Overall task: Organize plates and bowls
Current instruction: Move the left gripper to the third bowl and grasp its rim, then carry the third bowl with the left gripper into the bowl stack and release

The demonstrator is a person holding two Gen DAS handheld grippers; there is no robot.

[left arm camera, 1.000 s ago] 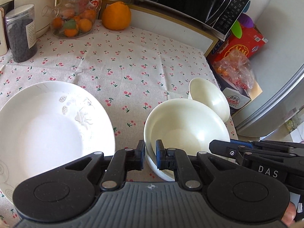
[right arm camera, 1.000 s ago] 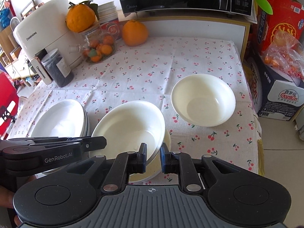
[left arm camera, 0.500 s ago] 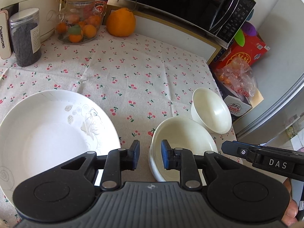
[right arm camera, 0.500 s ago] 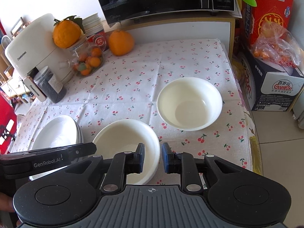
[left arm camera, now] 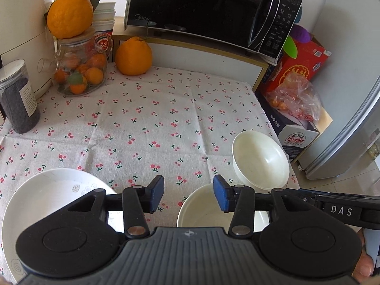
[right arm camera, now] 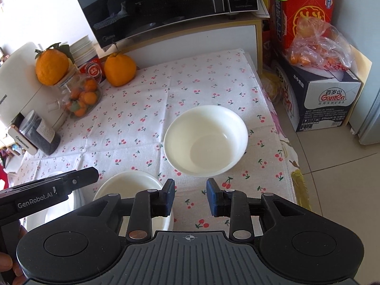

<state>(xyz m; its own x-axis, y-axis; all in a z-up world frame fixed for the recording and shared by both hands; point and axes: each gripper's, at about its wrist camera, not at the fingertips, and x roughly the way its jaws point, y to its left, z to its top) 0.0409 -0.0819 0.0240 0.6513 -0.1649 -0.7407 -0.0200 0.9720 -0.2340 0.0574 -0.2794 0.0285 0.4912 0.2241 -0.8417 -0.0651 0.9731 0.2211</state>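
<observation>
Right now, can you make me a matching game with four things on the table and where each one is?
Things:
1. big orange
2. dark jar
3. single bowl
4. flowered plate

Places:
A. near the table's right edge, standing alone
B. on top of the glass jar of small oranges
C. at the table's left edge, by the white appliance
D. at the front left, partly under the left gripper

Pairs: 1-B, 2-C, 3-A, 4-D
</observation>
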